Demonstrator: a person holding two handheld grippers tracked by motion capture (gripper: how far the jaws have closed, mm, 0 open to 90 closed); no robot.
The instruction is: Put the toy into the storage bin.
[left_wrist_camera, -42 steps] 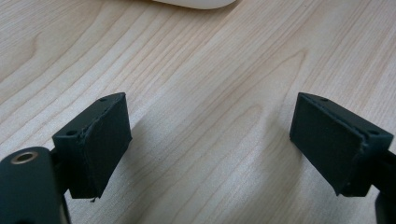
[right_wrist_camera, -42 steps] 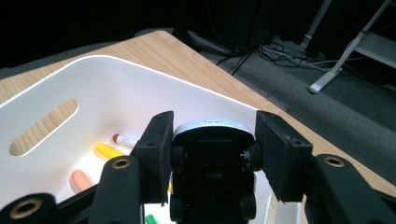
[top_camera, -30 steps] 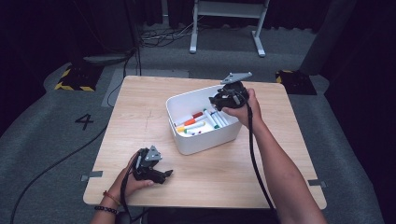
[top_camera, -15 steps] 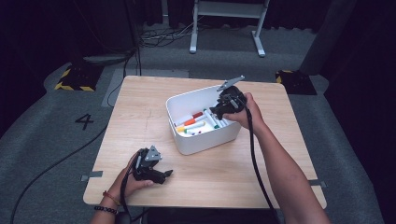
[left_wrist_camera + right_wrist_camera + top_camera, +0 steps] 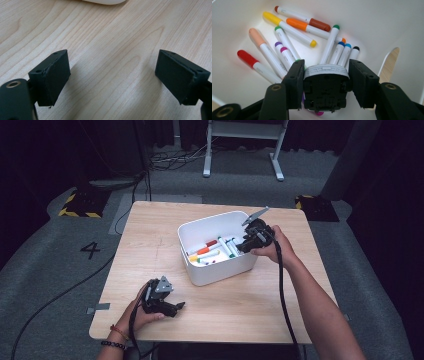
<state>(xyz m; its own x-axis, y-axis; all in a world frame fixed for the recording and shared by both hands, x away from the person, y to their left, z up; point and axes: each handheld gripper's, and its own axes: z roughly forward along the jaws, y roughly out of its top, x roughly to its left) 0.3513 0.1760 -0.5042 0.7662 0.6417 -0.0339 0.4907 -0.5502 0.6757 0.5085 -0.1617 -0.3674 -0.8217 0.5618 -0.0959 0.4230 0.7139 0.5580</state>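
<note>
- Over the white bin (image 5: 220, 270), right tool (image 5: 325, 75) was clamped on a small black block with a grey ribbed edge (image 5: 325, 85), held above the markers (image 5: 287, 40) lying loose inside.
- Left tool (image 5: 112, 75) rested on the bench (image 5: 150, 240) near its front edge, jaws wide apart, nothing between them.

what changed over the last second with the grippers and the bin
The right gripper tipped a little further down into the white bin over the markers. In the right gripper view it is shut on a small black-and-grey object; what that object is cannot be told. Nothing was released. The left gripper stayed open on the wooden table near the front edge, and the bin did not move.
</note>
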